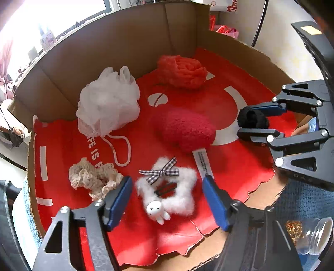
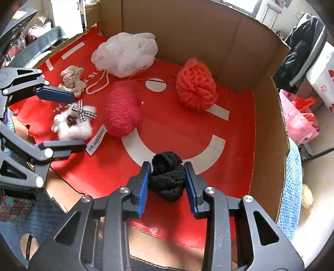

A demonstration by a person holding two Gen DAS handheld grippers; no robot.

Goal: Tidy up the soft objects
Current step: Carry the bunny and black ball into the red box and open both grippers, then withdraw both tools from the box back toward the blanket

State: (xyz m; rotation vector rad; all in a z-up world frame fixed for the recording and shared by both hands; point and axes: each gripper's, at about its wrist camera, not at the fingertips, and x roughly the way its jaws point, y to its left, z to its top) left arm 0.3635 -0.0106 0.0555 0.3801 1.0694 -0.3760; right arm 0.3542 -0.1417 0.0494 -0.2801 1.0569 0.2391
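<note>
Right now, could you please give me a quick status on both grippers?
Left gripper open, straddling white fluffy star. Right gripper flanking black scrunchie, contact unclear. Nothing in the way.

A pink plastic bag (image 2: pixel 300 123) with something red (image 2: pixel 302 103) poking out sits at three o'clock in the right wrist view, just outside the box wall, with a white bag printed in red (image 2: pixel 322 78) behind it at two o'clock. Dark clothing (image 2: pixel 300 45) hangs at one o'clock, and blue knitted cloth (image 2: pixel 292 187) lies beneath the box at four o'clock. In the left wrist view a clear jar (image 1: pixel 317 235) lies on its side at five o'clock with small gold bits (image 1: pixel 294 229) just beside it, and a bright window (image 1: pixel 41 18) glares at eleven o'clock.
</note>
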